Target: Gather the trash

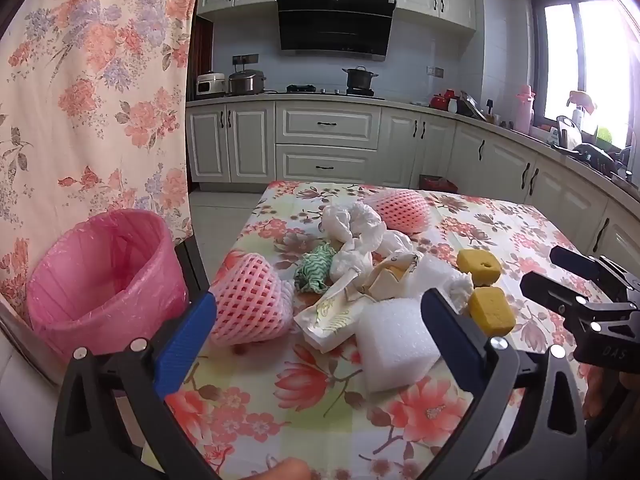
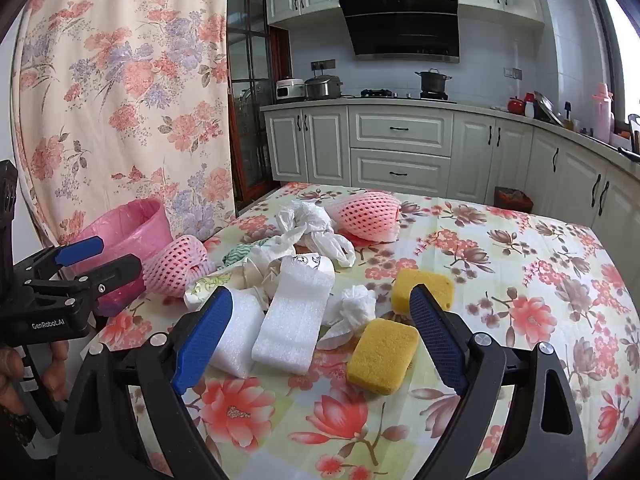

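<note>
Kitchen with white cabinets and a floral curtain (image 1: 96, 92); your surface (image 2: 520, 272) wears a floral cloth and carries the trash heap

- Left tool (image 1: 320, 320): fingers spread to the full, holding nothing. Between and just beyond them lie a white foam block (image 1: 394, 344), a printed paper wrapper (image 1: 332, 312) and a pink foam fruit net (image 1: 250, 306)
- Right tool (image 2: 324, 324): fingers spread to the full, empty. A white foam strip (image 2: 296, 316), a crumpled tissue (image 2: 356, 304) and a yellow sponge (image 2: 382, 356) sit between them; a second yellow sponge (image 2: 420, 286) lies just past the right finger
- Farther back: white plastic bags (image 2: 312, 228), a second pink net (image 2: 368, 216), a green-patterned scrap (image 1: 314, 266)
- Pink-lined bin (image 1: 104, 272) off the surface's left edge, beside your left tool
- Writing: "GenRobot.AI" on the left tool's body, in the right view
</note>
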The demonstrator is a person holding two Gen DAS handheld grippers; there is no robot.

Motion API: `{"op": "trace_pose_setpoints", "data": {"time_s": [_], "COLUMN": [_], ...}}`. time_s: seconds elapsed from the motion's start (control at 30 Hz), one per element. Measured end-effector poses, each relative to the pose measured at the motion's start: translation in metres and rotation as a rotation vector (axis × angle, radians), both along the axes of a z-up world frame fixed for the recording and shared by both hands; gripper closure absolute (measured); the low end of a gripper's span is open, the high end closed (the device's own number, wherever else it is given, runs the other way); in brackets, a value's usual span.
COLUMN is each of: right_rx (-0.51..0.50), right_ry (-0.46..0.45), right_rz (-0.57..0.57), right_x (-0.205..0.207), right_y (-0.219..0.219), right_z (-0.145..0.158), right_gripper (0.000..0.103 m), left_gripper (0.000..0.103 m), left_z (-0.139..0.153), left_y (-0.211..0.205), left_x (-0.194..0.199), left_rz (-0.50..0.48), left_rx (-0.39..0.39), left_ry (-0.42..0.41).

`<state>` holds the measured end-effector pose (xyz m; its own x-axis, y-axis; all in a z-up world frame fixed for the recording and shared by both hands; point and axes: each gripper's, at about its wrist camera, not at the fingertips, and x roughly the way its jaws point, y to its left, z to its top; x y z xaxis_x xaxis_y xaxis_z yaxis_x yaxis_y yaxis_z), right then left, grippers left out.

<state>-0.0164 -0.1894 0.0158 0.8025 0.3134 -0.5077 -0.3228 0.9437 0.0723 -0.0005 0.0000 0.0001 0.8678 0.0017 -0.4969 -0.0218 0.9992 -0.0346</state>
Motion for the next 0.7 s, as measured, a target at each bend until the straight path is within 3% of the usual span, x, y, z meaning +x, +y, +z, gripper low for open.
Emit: {"op": "trace_pose_setpoints", "data": {"time_s": [0.7], "right_rx": [0.002], "right_ry": [0.003], "right_rz": [0.001], "right_x": [0.0004], "right_y": [-0.0007], "right_z": [0.0008], "right_gripper": [0.018], "left_gripper": [0.004], "left_z": [-0.0023], "left_y": [0.0019], "left_x": [0.0025], "left_rz": [-0.001], "left_rx": [0.003], "left_ry": [0.009]}}
